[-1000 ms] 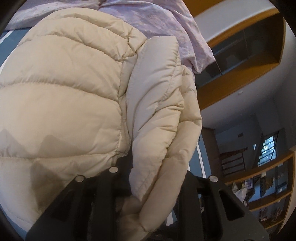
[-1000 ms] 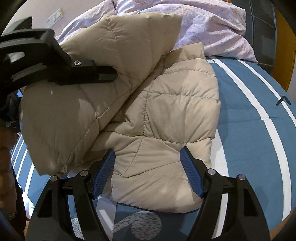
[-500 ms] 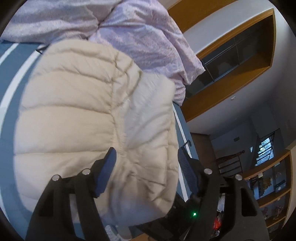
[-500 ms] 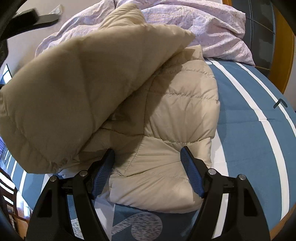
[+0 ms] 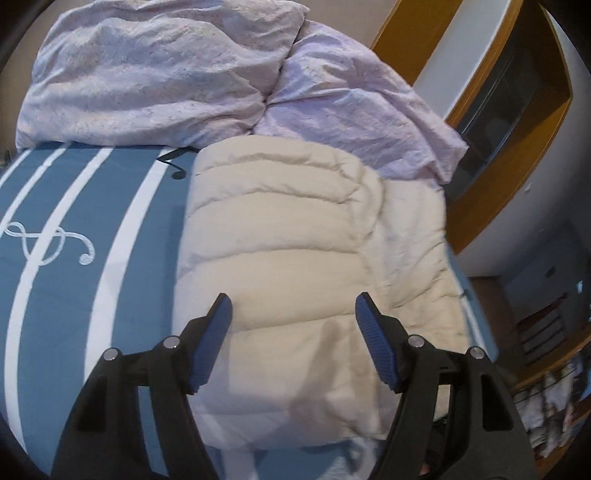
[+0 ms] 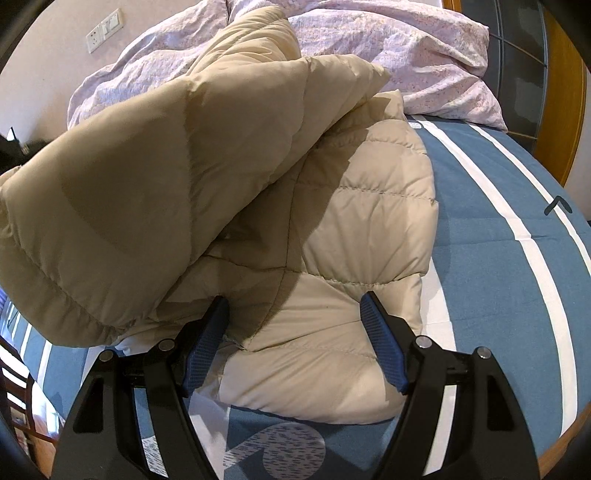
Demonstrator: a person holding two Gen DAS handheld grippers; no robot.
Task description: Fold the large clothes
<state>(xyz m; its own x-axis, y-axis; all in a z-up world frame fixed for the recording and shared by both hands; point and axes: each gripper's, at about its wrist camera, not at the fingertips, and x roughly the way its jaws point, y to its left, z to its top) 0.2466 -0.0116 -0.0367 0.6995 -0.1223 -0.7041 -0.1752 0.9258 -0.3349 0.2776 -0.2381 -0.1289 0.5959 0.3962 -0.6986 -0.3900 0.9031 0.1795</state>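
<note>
On the bed (image 5: 92, 258), blue cover with white stripes and a treble-clef print, one lilac duvet (image 5: 166, 74) bunched at the head end. One beige puffer jacket (image 5: 295, 240) lies on the cover just below the duvet, touching it; the right wrist view shows one side of the jacket (image 6: 166, 166) folded over and bulging up over the flat quilted part. Two grippers. Left gripper (image 5: 293, 314): jaws well apart, opened within the last second, blue pads above the jacket, nothing clamped between them. Right gripper (image 6: 295, 314): jaws equally wide, hanging over the jacket's near edge, pads not pressing the fabric, holding nothing. One wall socket plate (image 6: 104, 29) behind the duvet.
</note>
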